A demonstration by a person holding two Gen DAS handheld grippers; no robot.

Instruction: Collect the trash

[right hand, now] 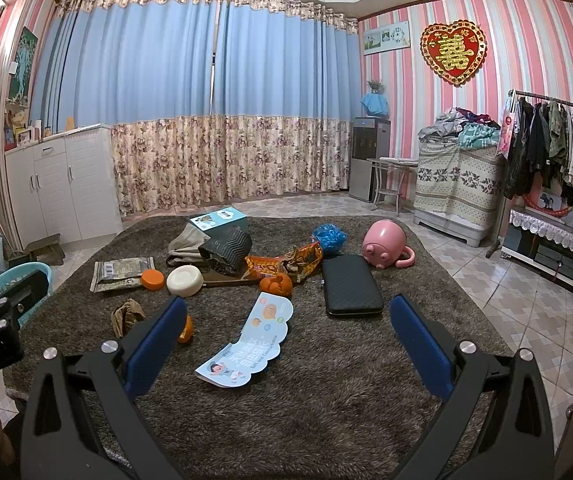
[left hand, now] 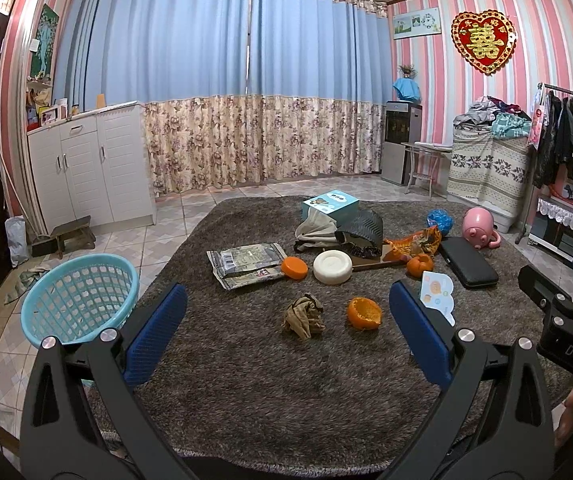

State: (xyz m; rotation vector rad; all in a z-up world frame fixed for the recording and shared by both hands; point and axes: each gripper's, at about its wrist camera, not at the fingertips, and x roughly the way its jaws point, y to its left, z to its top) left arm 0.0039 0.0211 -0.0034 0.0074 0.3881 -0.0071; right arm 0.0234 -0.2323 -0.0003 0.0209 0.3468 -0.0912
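Claws both hover level over the rug (left hand: pixel 246 380), left claw (left hand: pixel 286 332) and right claw (right hand: pixel 288 336) spread wide, empty.

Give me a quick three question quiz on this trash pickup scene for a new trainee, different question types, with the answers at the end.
1. True or false: the left tongs are shut on the crumpled paper.
2. Multiple choice: the basket sits A) in the middle of the rug, B) off the rug's left edge, C) on the cabinet.
3. Fill in: the orange lid lies between the flat wrapper and the white ____.

Key: 1 false, both the left and right tongs are open and empty. 2 B. 3 disc.
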